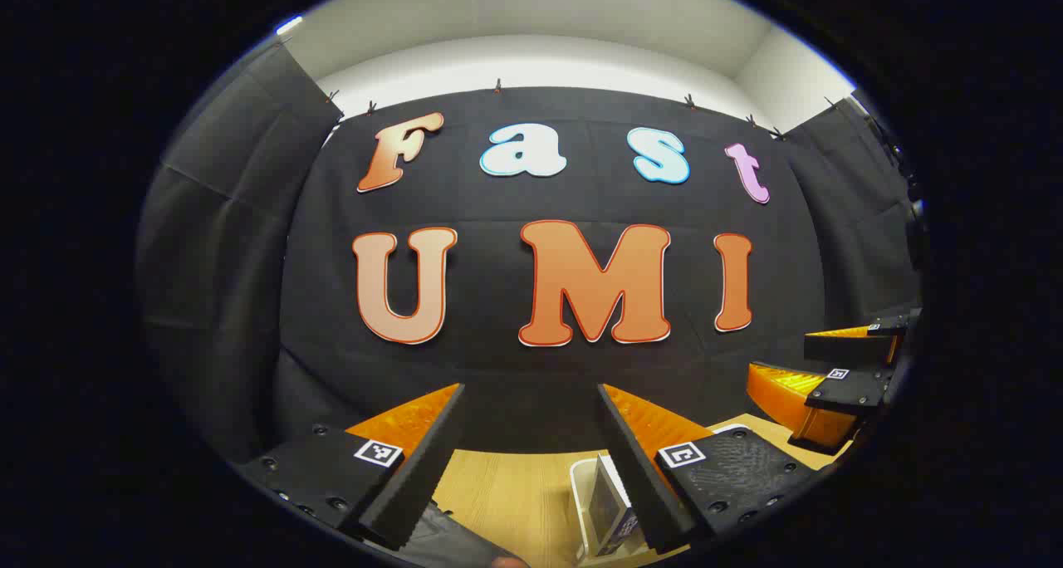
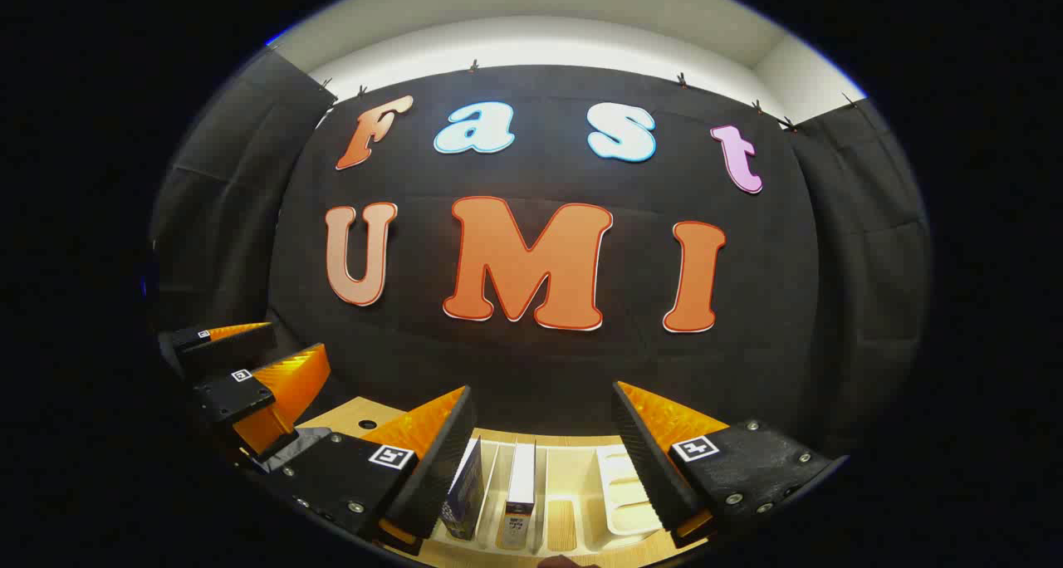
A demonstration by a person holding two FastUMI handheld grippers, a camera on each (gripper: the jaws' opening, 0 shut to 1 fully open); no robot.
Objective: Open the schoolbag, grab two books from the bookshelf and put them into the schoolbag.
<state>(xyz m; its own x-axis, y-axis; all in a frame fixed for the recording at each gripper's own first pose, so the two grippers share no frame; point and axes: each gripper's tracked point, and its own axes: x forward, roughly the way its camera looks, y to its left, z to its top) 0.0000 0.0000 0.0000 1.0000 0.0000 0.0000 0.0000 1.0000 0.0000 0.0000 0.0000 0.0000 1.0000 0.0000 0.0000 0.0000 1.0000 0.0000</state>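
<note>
Both claws hover above a pale wooden surface (image 1: 507, 489), facing the booth's black cloth wall. The left claw (image 1: 531, 468) has its fingers spread apart with nothing between them; beneath it lies a dark edge of the schoolbag (image 1: 453, 539), and a white bookshelf (image 1: 581, 501) sits just to the right. The right claw (image 2: 544, 460), also spread apart and holding nothing, hangs over the white bookshelf (image 2: 610, 489), where two books, a dark blue book (image 2: 467, 489) and a white book (image 2: 521, 489), stand upright in neighbouring slots.
</note>
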